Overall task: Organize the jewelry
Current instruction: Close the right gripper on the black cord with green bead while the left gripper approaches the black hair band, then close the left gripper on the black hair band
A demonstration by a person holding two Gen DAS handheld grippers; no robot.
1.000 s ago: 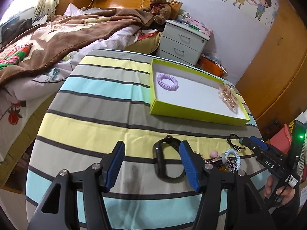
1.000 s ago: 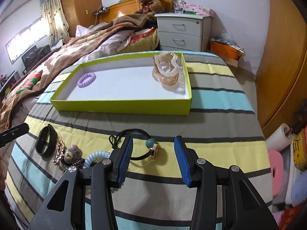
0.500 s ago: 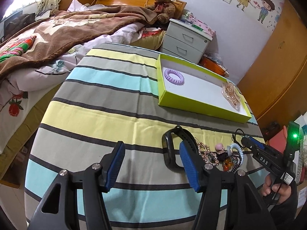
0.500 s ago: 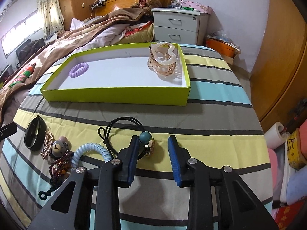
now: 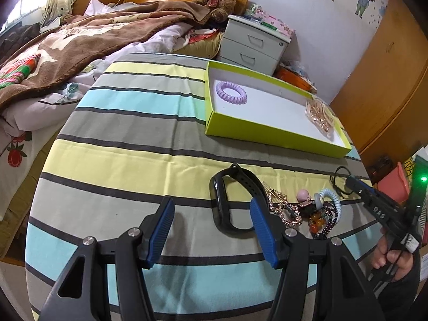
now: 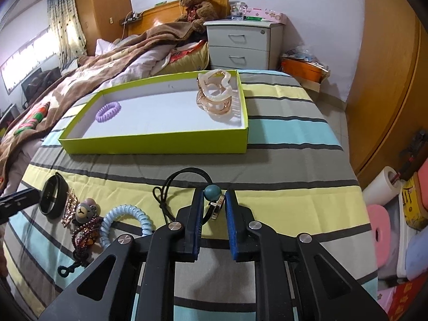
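A lime-green tray point(image 6: 149, 143) on the striped cloth holds a purple coil hair tie point(image 6: 107, 111) and a pink hair claw point(image 6: 215, 95). My right gripper point(image 6: 213, 200) is closed on the teal bead point(image 6: 212, 191) of a black cord hair tie point(image 6: 184, 179). Left of it lie a blue coil tie point(image 6: 125, 220), a bear charm point(image 6: 85, 210) and a black wristband point(image 6: 52, 196). My left gripper point(image 5: 211, 214) is open, low over the cloth, with the wristband point(image 5: 227, 200) just inside its right finger. The tray also shows in the left wrist view point(image 5: 267, 133).
A bed with a brown blanket point(image 5: 80, 40) lies along the left. A white nightstand point(image 6: 243, 45) stands behind the table. A wooden wardrobe point(image 6: 388, 80) is on the right. Boxes and a paper roll point(image 6: 382, 187) sit on the floor at right.
My right gripper moved forward and its fingers closed around the teal bead of the black cord tie. My left gripper drew back and left a little; it stays open.
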